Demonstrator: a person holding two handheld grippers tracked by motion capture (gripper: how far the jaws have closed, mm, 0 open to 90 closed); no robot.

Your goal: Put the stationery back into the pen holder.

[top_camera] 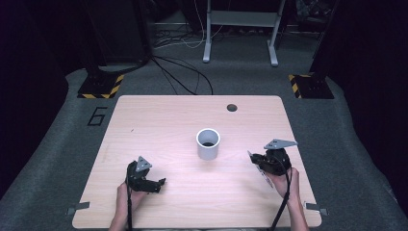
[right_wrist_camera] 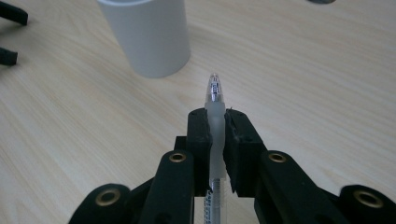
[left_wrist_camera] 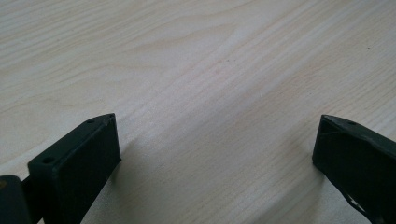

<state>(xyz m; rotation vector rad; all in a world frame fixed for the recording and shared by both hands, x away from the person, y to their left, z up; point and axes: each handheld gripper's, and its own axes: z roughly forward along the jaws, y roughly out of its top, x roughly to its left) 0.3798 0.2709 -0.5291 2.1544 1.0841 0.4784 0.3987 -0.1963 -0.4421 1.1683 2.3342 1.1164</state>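
Note:
A white cylindrical cup (top_camera: 208,144) stands upright near the middle of the wooden table (top_camera: 159,120); the right gripper view has the cup (right_wrist_camera: 145,37) just ahead and to the left. My right gripper (right_wrist_camera: 215,116) is shut on a clear pen (right_wrist_camera: 214,95), whose tip points out past the jaws toward the cup. In the high view the right gripper (top_camera: 262,166) is lifted off the table right of the cup, the pen (top_camera: 260,171) slanting through it. My left gripper (top_camera: 161,183) rests low at the front left, open, with bare wood between its fingers (left_wrist_camera: 88,154).
A small dark round hole (top_camera: 232,107) sits near the table's far edge. Beyond the table are floor cables (top_camera: 183,72), a metal stand's legs (top_camera: 240,43) and two hazard-striped bases (top_camera: 101,86). The other gripper's black jaws (right_wrist_camera: 11,32) show at the right gripper view's upper left.

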